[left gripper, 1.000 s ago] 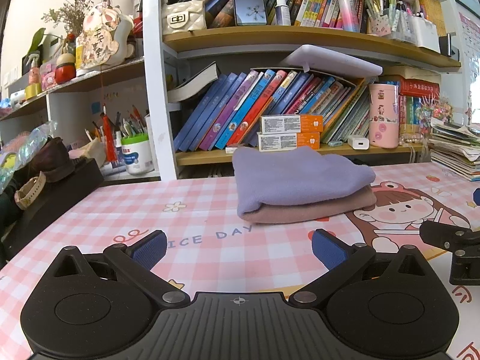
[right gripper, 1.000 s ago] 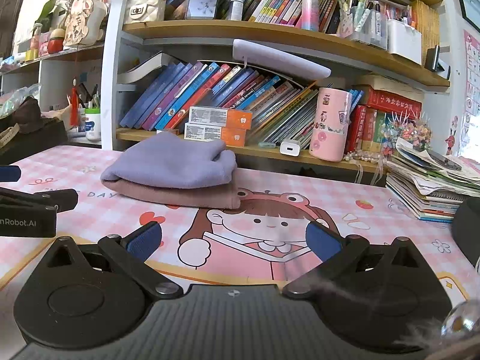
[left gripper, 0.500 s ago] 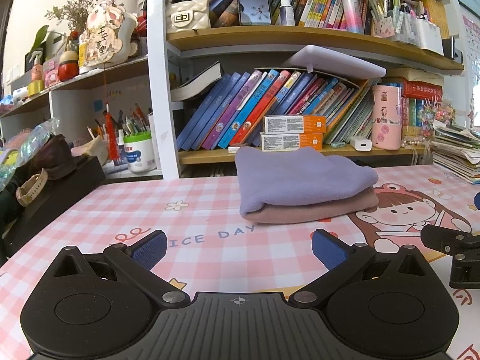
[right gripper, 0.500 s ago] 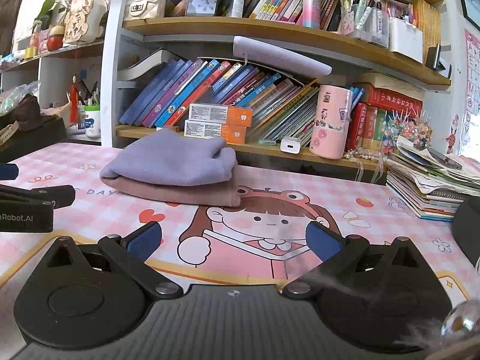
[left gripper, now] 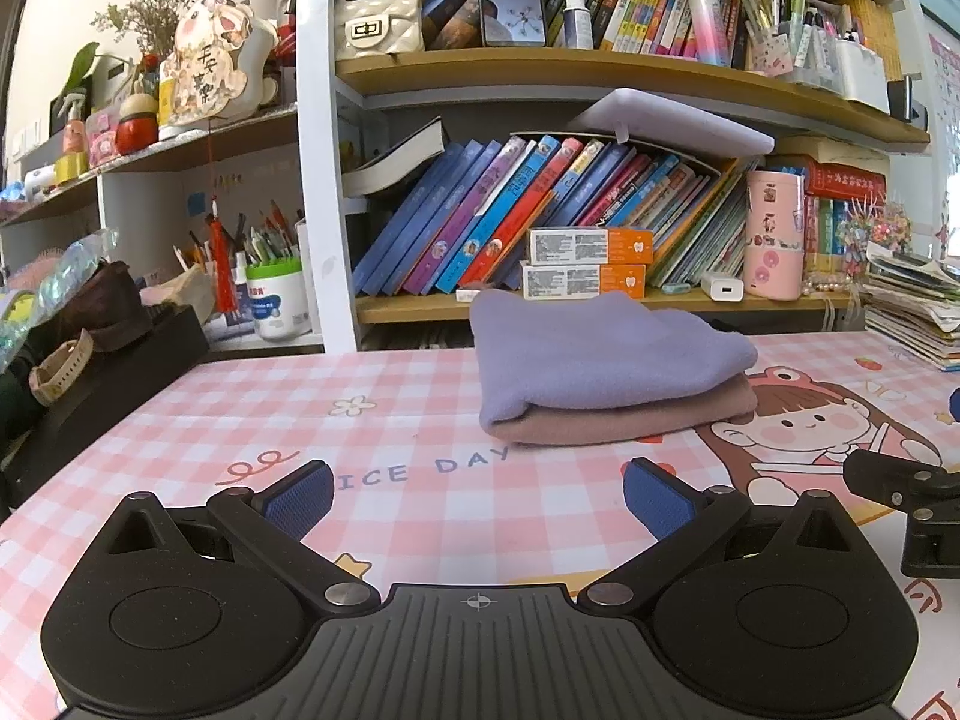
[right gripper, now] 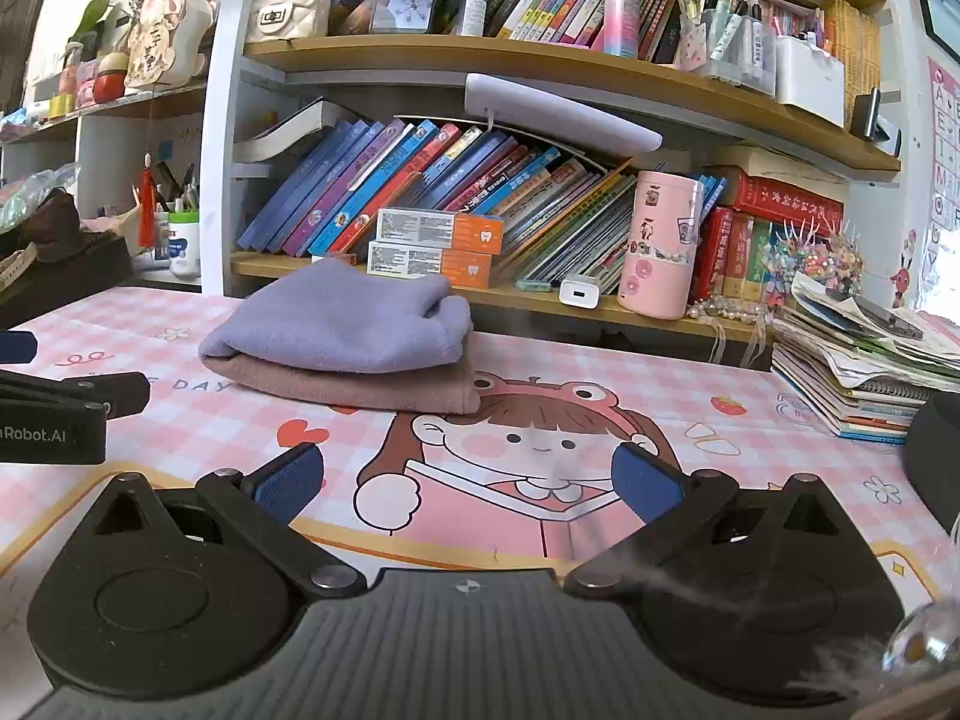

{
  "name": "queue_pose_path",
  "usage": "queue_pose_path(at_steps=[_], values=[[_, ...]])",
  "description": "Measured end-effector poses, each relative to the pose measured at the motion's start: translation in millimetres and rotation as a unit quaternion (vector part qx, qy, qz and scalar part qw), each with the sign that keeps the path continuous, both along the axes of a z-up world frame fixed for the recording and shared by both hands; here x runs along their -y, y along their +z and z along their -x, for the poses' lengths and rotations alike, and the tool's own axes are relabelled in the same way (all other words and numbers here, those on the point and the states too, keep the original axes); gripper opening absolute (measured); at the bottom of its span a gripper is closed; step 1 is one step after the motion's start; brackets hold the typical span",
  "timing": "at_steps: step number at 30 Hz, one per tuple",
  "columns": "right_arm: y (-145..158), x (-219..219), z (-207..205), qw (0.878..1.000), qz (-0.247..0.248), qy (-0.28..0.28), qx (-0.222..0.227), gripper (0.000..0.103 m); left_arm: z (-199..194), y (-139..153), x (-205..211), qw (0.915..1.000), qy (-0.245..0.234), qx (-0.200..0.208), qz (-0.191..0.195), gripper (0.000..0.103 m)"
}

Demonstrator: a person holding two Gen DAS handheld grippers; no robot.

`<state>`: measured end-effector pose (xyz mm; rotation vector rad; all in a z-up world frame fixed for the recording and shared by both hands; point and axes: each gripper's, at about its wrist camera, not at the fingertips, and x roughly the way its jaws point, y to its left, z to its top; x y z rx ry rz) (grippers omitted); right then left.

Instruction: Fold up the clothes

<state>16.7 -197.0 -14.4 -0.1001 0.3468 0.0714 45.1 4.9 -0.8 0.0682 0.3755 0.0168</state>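
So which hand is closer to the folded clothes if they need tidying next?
Probably the left. The purple cloth on the pink cloth lies almost straight ahead of the left gripper. From the right gripper the pile sits off to its left. Both are open and empty.

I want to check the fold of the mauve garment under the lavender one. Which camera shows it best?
The right wrist view: the mauve garment shows a long front edge and one corner under the lavender garment. In the left wrist view, the mauve garment is only a thin band, mostly covered.
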Motion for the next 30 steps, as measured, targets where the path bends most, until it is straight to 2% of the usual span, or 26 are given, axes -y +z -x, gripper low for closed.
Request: queue_pose_path(at_steps=[9, 30], values=[[0.1, -0.6, 0.4, 1.000, 0.001, 0.000, -0.001, 0.103, -0.9, 0.5, -1.8, 1.0000, -0.001, -0.003, 0.007, 0.103], [0.3, -1.7, -0.3, 1.000, 0.003, -0.001, -0.002, 0.103, 2.3, 1.7, 2.9, 0.9998, -0.018, 0.009, -0.006, 0.103]])
